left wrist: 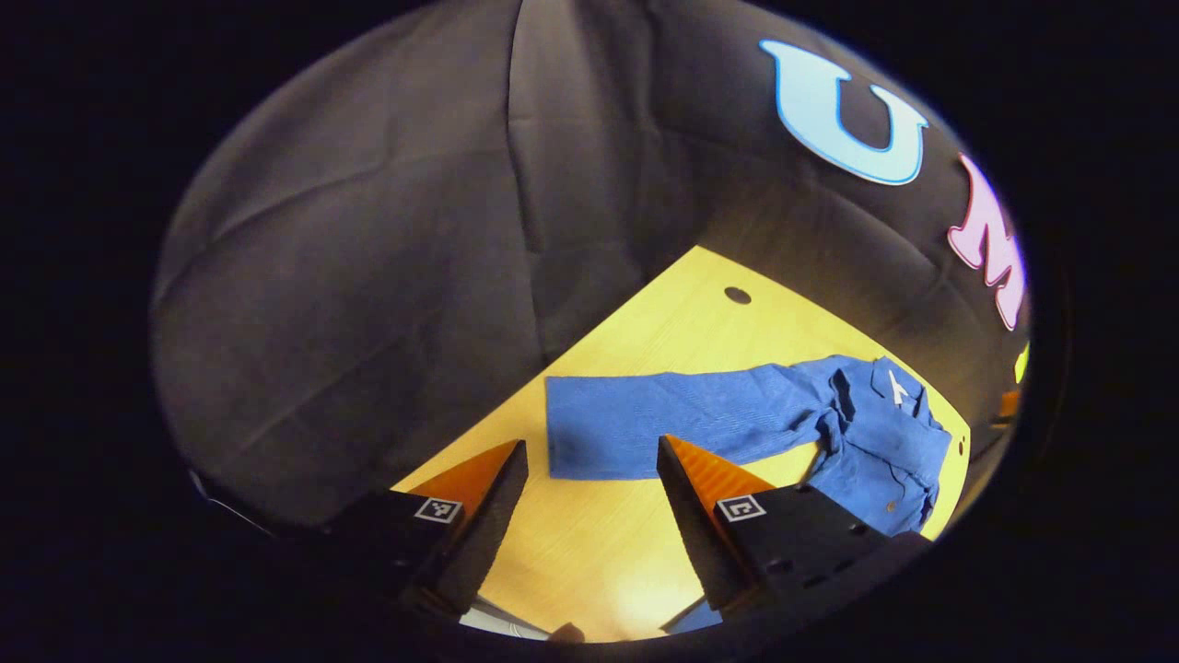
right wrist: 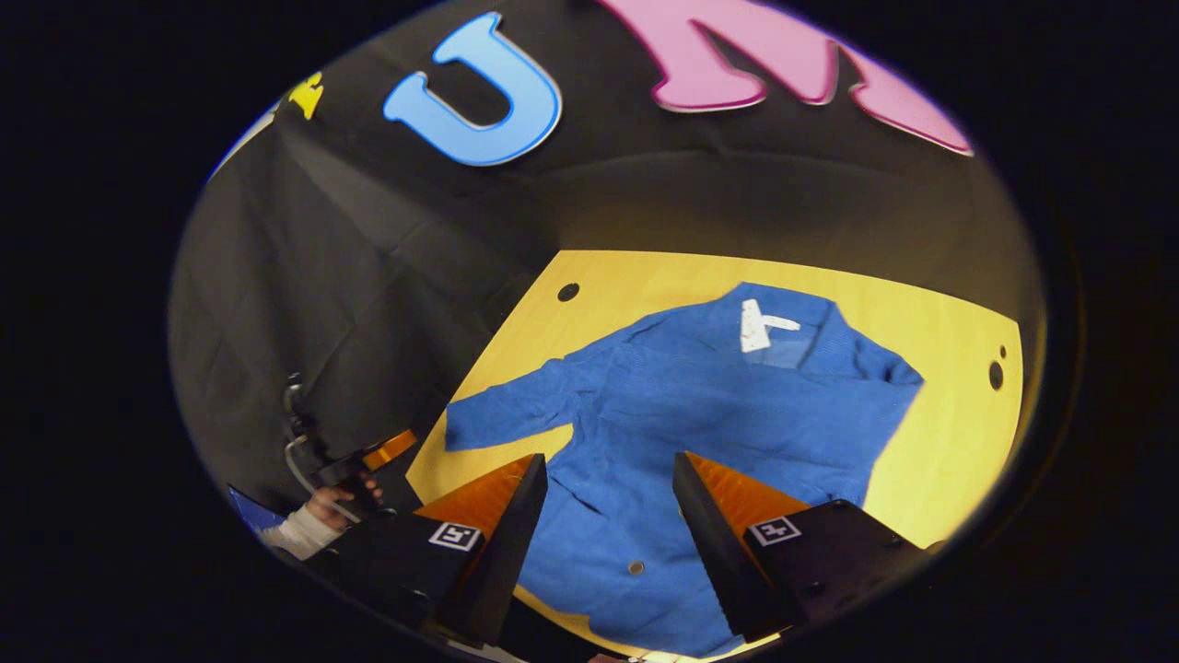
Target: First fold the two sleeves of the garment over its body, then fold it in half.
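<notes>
Between my left claw (left wrist: 589, 488)'s spread fingers I see the cuff end of the garment (left wrist: 737, 424)'s near sleeve (left wrist: 663, 428), stretched straight out from the body. My right claw (right wrist: 608, 516) hangs apart too, above the garment's buttoned front, gripping nothing. Beyond the body, the far sleeve (right wrist: 889, 387) looks partly turned in, though I cannot tell for sure. I judge the near sleeve fold and the halving remain. Under the garment lies a yellow desk (right wrist: 949, 414), with black cloth behind.
</notes>
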Demonstrator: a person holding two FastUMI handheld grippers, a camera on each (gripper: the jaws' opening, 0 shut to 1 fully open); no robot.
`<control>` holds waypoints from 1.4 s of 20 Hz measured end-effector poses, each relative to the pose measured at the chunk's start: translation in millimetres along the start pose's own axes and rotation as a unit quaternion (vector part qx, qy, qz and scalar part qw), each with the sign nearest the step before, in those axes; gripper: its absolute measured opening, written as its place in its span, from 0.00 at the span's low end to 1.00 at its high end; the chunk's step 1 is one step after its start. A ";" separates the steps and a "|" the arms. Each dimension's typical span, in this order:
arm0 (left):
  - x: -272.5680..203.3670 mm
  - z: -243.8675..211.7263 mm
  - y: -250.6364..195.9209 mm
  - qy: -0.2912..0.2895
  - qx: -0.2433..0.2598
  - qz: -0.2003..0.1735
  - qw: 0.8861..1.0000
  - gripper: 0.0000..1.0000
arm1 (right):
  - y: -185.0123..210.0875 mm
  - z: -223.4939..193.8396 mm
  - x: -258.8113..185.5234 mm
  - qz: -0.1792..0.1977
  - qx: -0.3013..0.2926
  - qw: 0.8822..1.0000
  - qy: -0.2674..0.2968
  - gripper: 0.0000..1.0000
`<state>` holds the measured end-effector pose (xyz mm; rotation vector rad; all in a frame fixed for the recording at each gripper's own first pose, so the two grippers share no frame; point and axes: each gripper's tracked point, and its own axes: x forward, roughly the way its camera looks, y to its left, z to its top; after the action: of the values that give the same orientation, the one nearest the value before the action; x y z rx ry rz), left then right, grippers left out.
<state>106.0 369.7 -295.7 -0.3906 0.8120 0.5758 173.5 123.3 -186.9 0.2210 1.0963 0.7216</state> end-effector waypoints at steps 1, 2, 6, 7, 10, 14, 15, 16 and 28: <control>13.3 -1.4 0.4 0.021 -0.005 0.002 1.000 0.83 | -10.9 -4.7 -20.1 -0.011 0.006 1.000 -0.007 0.89; 22.1 -1.3 -0.3 0.039 -0.011 0.002 0.999 0.83 | -20.9 -8.2 -37.7 -0.024 0.009 1.000 -0.015 0.89; 55.4 -3.9 7.5 0.084 -0.001 0.027 0.996 0.83 | -46.8 -33.1 -94.6 -0.064 0.030 0.997 -0.037 0.89; 63.1 -7.9 4.2 0.094 0.004 0.031 0.995 0.83 | -52.4 -39.2 -102.8 -0.073 0.033 0.996 -0.040 0.89; 78.1 -21.6 -1.2 0.134 -0.003 0.021 0.991 0.82 | -67.5 -60.1 -111.8 -0.102 0.044 0.993 -0.038 0.89; 83.2 -30.2 3.1 0.157 0.018 0.039 0.987 0.84 | -61.5 -76.9 -112.2 -0.102 0.051 0.993 -0.028 0.89; 90.0 -28.7 0.2 0.154 0.021 0.035 0.987 0.83 | -60.0 -78.0 -110.7 -0.100 0.051 0.993 -0.026 0.89; 88.7 -28.4 0.0 0.152 0.025 0.033 0.987 0.82 | -55.1 -79.8 -111.4 -0.095 0.051 0.994 -0.023 0.89; 103.0 -16.0 -25.9 0.148 0.070 -0.015 0.986 0.00 | -42.5 -96.1 -125.6 -0.094 0.067 0.993 -0.028 0.89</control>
<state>169.6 374.7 -382.1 -0.3634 1.1241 0.4343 75.5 -5.3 -160.7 0.2463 1.0971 0.4710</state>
